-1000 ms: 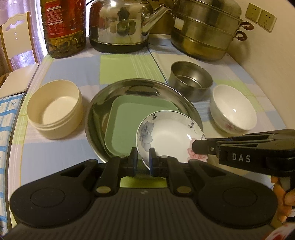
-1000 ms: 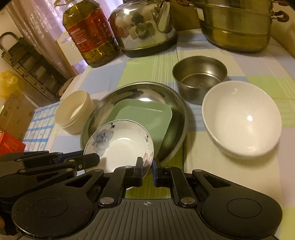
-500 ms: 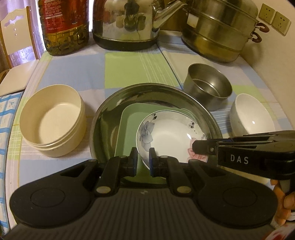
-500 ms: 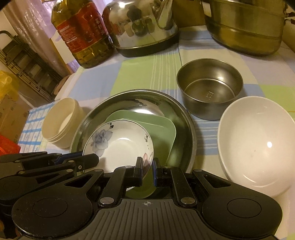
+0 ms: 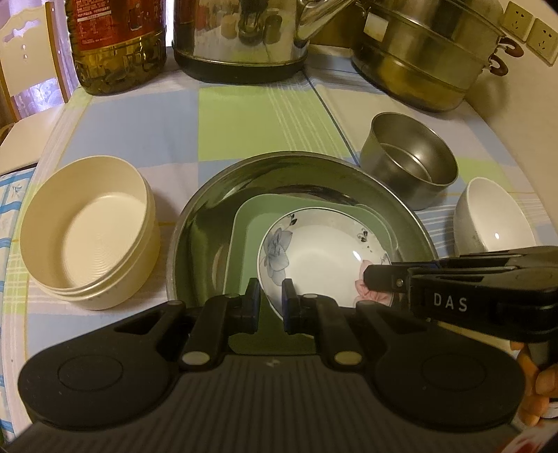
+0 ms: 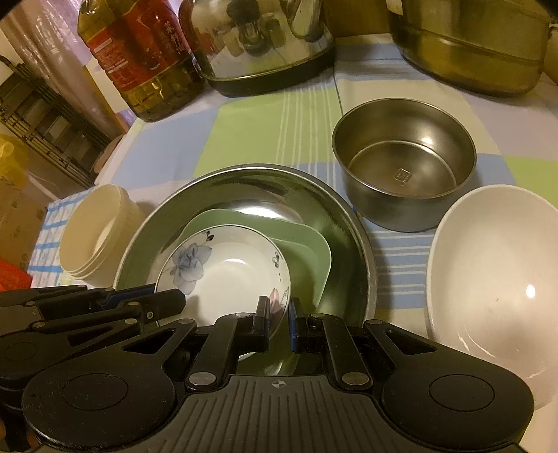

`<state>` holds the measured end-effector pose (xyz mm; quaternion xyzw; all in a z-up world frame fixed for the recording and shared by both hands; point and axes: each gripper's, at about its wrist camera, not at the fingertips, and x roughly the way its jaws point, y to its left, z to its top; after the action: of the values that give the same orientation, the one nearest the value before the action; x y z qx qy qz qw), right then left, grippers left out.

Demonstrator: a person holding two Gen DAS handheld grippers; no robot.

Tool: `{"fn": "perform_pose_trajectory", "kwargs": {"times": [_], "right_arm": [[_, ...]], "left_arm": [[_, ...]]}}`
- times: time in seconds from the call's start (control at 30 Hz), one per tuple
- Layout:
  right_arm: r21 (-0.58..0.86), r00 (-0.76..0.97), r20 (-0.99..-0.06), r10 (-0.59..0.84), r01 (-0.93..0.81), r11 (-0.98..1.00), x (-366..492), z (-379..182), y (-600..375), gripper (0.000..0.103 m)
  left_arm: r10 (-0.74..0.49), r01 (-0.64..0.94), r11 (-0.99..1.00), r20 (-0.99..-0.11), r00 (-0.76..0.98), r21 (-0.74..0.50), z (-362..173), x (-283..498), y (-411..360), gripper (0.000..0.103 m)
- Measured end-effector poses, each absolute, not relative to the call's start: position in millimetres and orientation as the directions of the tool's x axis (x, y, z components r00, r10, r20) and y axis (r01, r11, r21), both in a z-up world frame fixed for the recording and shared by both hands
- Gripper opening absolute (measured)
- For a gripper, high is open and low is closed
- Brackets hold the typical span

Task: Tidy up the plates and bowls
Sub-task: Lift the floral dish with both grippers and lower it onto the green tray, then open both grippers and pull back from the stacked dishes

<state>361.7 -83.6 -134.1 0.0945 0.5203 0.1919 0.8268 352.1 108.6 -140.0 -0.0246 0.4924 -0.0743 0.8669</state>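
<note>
Two grippers: we see both clamped on the near rim of one floral dish, each with its jaws drawn almost together.
Tablecloth (image 5: 167, 132): checked blue and green, carrying everything we list.
Steamer pot (image 5: 425, 59): back right; only the left view gives us its handles and the wall sockets (image 5: 530, 24) behind it.
Kettle (image 6: 265, 45): back centre, beside the oil bottle (image 6: 139, 55); only the right view gives us the dark rack (image 6: 42, 125) off the table's left edge.
Steel basin (image 5: 279, 170): centre, holding the green square plate (image 5: 251, 223).
White bowl (image 6: 495, 278): right of the basin, large in the right view, half hidden behind the right gripper's body in the left view.
Cream container (image 5: 87, 230): left of the basin, apart from it.
Small steel pot (image 6: 404, 167): behind the white bowl, just beside the basin.
Floral dish (image 5: 324, 258): lying over the green plate, inside the basin.
Left gripper (image 5: 271, 303): pinching the dish's near-left rim.
Right gripper (image 6: 279, 322): pinching the rim by the pink flower.
</note>
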Motion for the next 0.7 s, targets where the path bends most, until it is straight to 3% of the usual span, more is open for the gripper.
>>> {"fn": "perform_pose_trajectory", "kwargs": {"times": [0.7], "right_arm": [[0.356,0.395,-0.826,0.403,-0.189,0.915,360.7,-135.0,-83.3,0.013]], "left_arm": [[-0.15,0.09,0.989,-0.849,0.507,-0.121,-138.1,352.0,109.2,0.012]]}}
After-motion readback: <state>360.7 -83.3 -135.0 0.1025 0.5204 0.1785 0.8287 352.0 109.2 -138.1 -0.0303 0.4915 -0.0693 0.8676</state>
